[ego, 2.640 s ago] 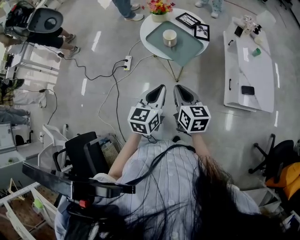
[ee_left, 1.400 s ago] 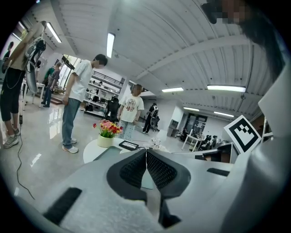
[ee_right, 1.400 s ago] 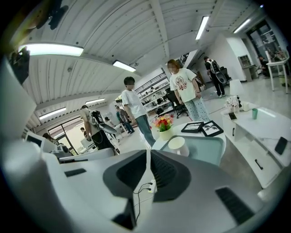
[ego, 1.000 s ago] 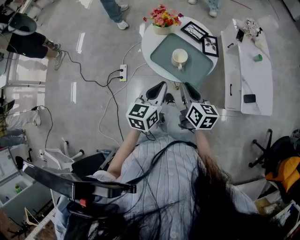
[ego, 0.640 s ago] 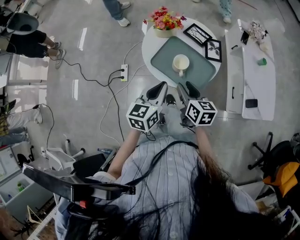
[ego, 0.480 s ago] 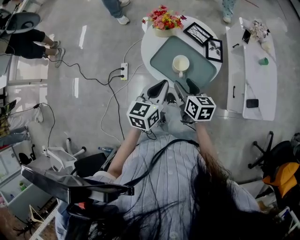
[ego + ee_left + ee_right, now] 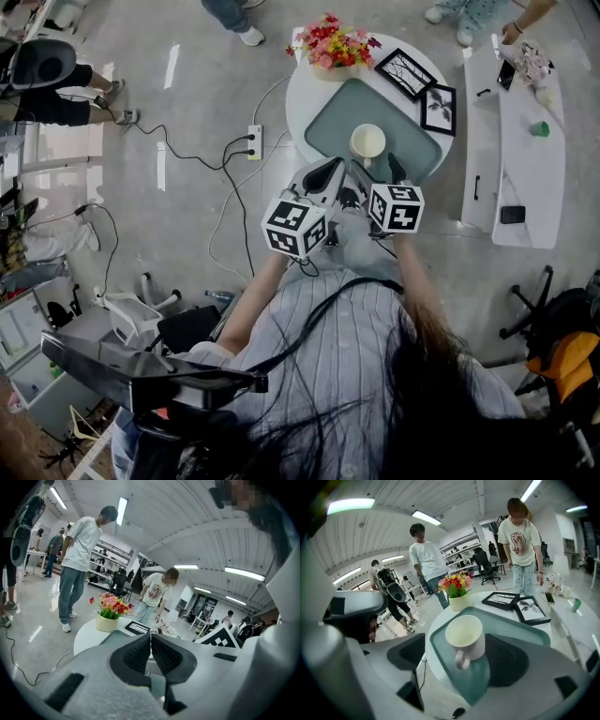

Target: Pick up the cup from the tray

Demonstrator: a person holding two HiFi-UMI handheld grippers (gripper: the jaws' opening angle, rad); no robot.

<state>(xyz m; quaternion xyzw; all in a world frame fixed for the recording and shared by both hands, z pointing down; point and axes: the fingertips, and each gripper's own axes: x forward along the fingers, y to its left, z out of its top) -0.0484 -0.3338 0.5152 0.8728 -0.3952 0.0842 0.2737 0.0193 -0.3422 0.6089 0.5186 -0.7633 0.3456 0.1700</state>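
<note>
The right hand-held gripper [image 7: 377, 171] is hovering at the near edge of the tray [image 7: 328, 127], and its jaws are opening wide. In the right gripper view, the right hand-held gripper [image 7: 461, 645] is framing the cup [image 7: 465, 637] between its two jaws, and the pads are standing clear of the cup wall on both sides, so nothing is being gripped. The cup [image 7: 367, 142] is standing upright and empty on the tray's near half, its handle pointing toward this gripper. The left hand-held gripper [image 7: 328, 171] is hanging just off the tray's near-left corner, and in the left gripper view the left hand-held gripper [image 7: 150, 637] is showing its ribbed pads pressed together with nothing between them. The tray [image 7: 511, 625] is lying on a round white tabletop [image 7: 305, 80]. A pot of flowers [image 7: 333, 47] is sitting beyond the tray's far-left corner, and two black picture frames [image 7: 405, 67] are lying along the tray's far-right side.
</note>
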